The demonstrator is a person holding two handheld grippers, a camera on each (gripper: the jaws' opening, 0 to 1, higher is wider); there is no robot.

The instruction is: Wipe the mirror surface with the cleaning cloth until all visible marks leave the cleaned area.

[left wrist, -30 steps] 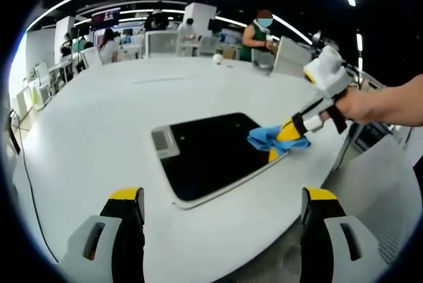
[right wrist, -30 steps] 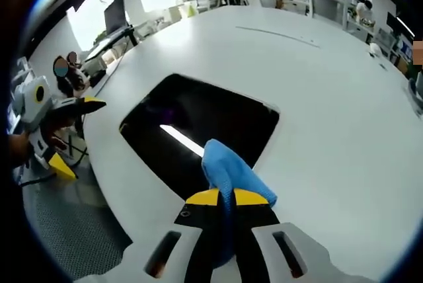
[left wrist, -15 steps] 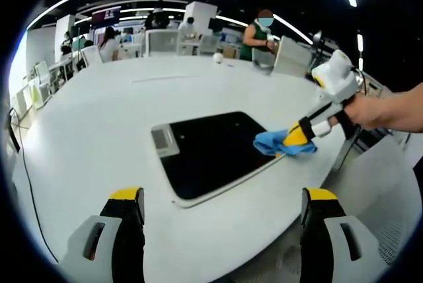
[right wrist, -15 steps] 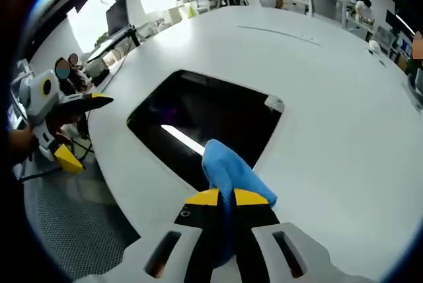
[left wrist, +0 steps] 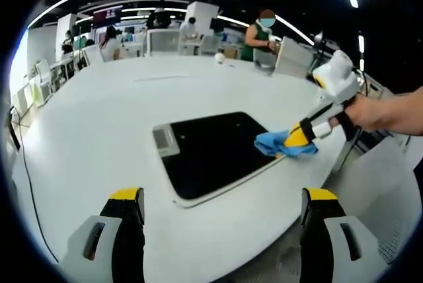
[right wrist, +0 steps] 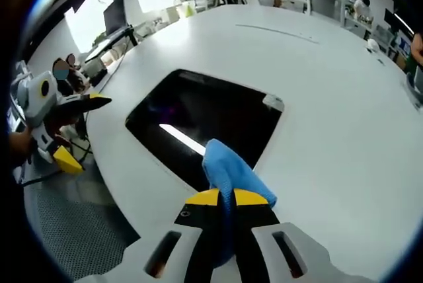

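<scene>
**Technician A:** Where do the task items lie?

**Technician B:** The mirror [left wrist: 210,153] lies flat on the white desk [left wrist: 86,137]. The cleaning cloth [left wrist: 285,144] rests at the mirror's edge on the side nearest the right gripper [left wrist: 299,136]. In the right gripper view the cloth [right wrist: 230,176] covers that same edge of the mirror [right wrist: 205,124].

**Technician A:** State of the fingers?

**Technician B:** The right gripper [right wrist: 221,197] has its fingers closed on the cloth, yellow tips pressed together with blue fabric bunched between them. The left gripper [left wrist: 221,194] has its fingers spread wide apart and holds nothing; it hangs over the desk edge, well apart from the mirror. In the right gripper view it [right wrist: 76,131] is seen off the desk, beyond the mirror's far side.

**Technician A:** Progress?

**Technician B:** Judged incomplete. The cloth sits at one edge, so most of the glass lies beyond it. The surface reads dark, with one bright ceiling-light reflection [right wrist: 180,139]; whether marks remain cannot be told at this resolution. A small grey patch [left wrist: 163,141] sits at the mirror's far end; its nature cannot be told. Remaining work: strokes across the full glass. Mirror and cloth are both in sight.
</scene>
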